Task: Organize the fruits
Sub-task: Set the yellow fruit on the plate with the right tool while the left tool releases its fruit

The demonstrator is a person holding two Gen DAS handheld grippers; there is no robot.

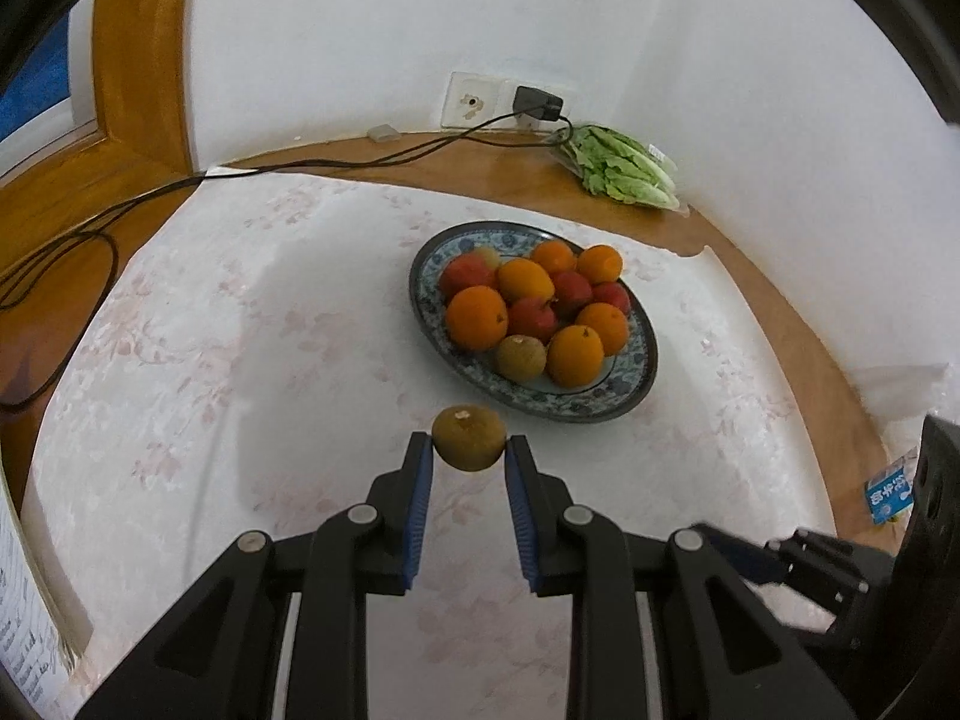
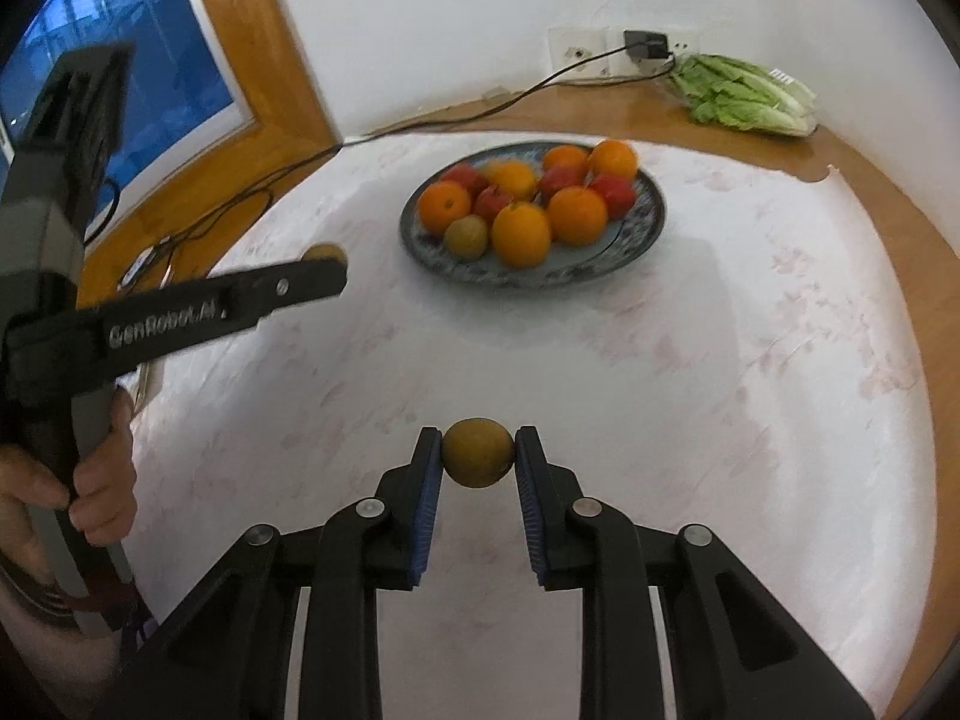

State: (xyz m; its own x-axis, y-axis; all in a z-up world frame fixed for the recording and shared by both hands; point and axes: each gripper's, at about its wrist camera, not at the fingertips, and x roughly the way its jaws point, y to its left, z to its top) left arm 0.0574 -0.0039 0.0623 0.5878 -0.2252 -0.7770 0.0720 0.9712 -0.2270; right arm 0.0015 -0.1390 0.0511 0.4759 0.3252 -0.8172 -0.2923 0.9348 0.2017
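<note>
Holding one brown-green fruit apiece, both grippers hang over a pale floral tablecloth [image 1: 180, 360].

- Left gripper [image 1: 469, 450] — blue pads pressed on either side of a kiwi-like fruit [image 1: 468, 437], stem scar facing up; the fruit sits just short of the plate's near rim.
- Right gripper [image 2: 478, 453] — jaws closed on a second, smoother fruit [image 2: 478, 452], well apart from the plate.
- Plate [image 1: 636, 384] — blue-patterned, on the cloth, carrying oranges [image 1: 477, 317], red apples [image 1: 533, 318] and one more brown-green fruit [image 1: 521, 357] at its near edge.
- Lettuce [image 1: 624, 165] — bagged, lying on the bare wooden tabletop by the wall.
- Charger [image 1: 538, 102] — plugged into the wall socket, its cable trailing left across the wood.
- Person's hand [image 2: 99, 480] — seen from the right wrist camera, wrapped around the left gripper's handle.
</note>
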